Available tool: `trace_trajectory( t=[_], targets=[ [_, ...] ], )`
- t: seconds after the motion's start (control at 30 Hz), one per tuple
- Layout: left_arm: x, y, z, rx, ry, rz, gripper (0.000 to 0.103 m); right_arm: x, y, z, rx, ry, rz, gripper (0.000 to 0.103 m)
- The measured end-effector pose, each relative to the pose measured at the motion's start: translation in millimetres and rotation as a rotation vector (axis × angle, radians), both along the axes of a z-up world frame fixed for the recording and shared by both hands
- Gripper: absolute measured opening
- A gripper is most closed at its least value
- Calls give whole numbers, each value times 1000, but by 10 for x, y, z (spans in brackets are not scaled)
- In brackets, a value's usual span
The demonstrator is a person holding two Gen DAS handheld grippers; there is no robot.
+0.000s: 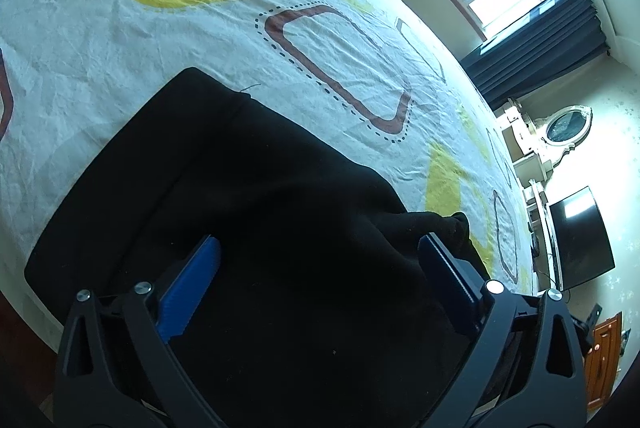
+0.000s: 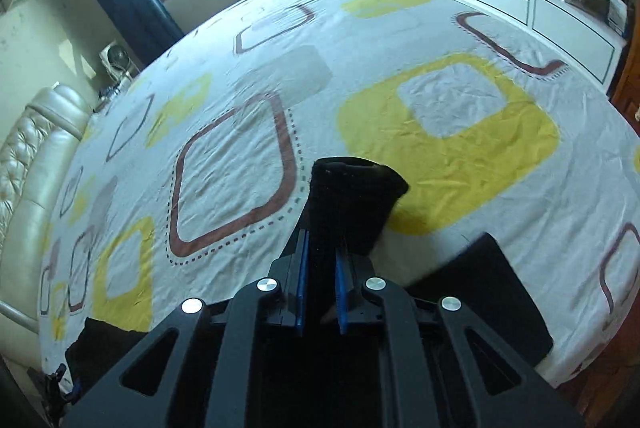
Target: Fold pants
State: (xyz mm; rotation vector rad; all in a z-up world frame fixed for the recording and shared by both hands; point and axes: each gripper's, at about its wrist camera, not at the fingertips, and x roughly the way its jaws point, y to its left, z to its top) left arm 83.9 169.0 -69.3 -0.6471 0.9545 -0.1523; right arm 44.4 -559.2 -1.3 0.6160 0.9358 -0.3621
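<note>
We are working over a wide bed covered by a rumpled white sheet printed with rounded yellow, brown and grey squares, which fills most of both wrist views. On it, near the edge closest to us, lie the black pants of soft, thick cloth; in the left wrist view they spread as a broad dark slab with one straight far edge and a rumpled bunch toward the right. In the right wrist view a flat black panel of the same cloth shows low on the right, and another dark patch lies at the lower left edge of the bed. Our left gripper hovers over the pants with its blue-padded jaws spread wide; whether the pads touch the cloth below we cannot tell, but nothing is pinched between them. Our right gripper is clamped narrow on a bunched end of the pants, which sticks up past the fingertips as a ribbed-looking black tube above the sheet. We judge the fold to be under way rather than finished: part of the garment already lies fairly flat, while the end in our right gripper is lifted and not yet laid down. Left to do, as far as we can see, is carrying that end across, laying it on the flat part and smoothing the bunched corner.
</note>
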Motion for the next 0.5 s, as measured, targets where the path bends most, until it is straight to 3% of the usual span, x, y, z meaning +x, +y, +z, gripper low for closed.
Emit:
trace_trajectory(
  t=[0.1,0.17,0.23,0.3,0.37,0.5],
  targets=[
    [5,-25,-1,17,4,4,99,-624,-236,-117,92,-27,-87,11],
    [11,-36,-4,26,8,6,99,-921,-425,-379,228,-42,-137,13],
    [16,-47,-7,33,11,9,99,-1152,-503,-605,329,-62,-187,26],
    [21,-56,-8,40,13,9,99,-1291,-552,-774,397,-110,-221,51],
    [25,-52,-15,42,15,9,99,-1364,-577,-907,478,-184,-257,61],
    [27,-53,-16,43,15,7,99,-1345,-569,-1065,539,-248,-288,61]
  ],
)
